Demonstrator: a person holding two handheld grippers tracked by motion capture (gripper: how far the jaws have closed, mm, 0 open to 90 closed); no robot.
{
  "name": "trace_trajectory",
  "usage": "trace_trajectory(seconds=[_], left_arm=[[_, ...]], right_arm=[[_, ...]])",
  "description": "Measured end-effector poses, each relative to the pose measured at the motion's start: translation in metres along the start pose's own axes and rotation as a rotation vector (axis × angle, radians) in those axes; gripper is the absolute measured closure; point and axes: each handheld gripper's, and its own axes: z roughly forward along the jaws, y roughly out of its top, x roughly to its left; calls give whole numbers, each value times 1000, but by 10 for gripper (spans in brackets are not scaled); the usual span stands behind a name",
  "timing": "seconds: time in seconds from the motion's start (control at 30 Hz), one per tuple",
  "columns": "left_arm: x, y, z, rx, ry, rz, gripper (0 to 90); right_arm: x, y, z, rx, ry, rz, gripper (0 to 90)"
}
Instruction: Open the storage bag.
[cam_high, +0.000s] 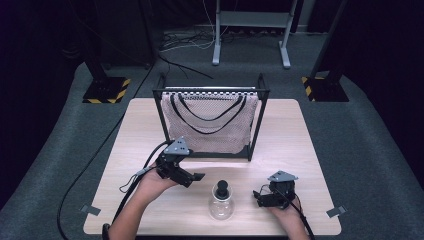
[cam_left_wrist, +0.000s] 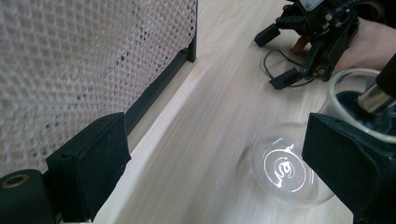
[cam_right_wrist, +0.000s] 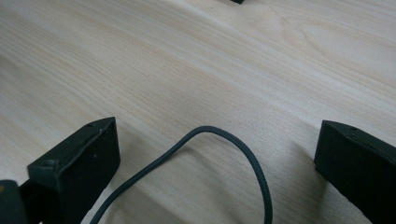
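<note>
A clear glass flask (cam_high: 221, 201) with a dark stopper stands near the wooden table's (cam_high: 290, 130) front edge between the left gripper (cam_high: 192, 178) and right gripper (cam_high: 258, 197), both spread empty, its base seemingly blurred in the left gripper view

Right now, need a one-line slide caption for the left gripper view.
Open left gripper nears a stoppered glass flask beside the mesh bag on its rack.

No legible text or labels.
</note>
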Motion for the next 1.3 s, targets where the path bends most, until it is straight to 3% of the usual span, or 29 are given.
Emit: trace_trajectory(seconds=[0.23, 0.4, 1.3], left_arm=[[0, 9, 5, -17, -16, -7, 24], [0, 16, 3, -31, -4, -3, 1], [3, 60, -2, -72, -4, 27, 1]], right_arm=[[0, 0, 0, 0, 0, 0, 0], [0, 0, 0, 0, 0, 0, 0], [0, 0, 0, -1, 0, 1, 0]])
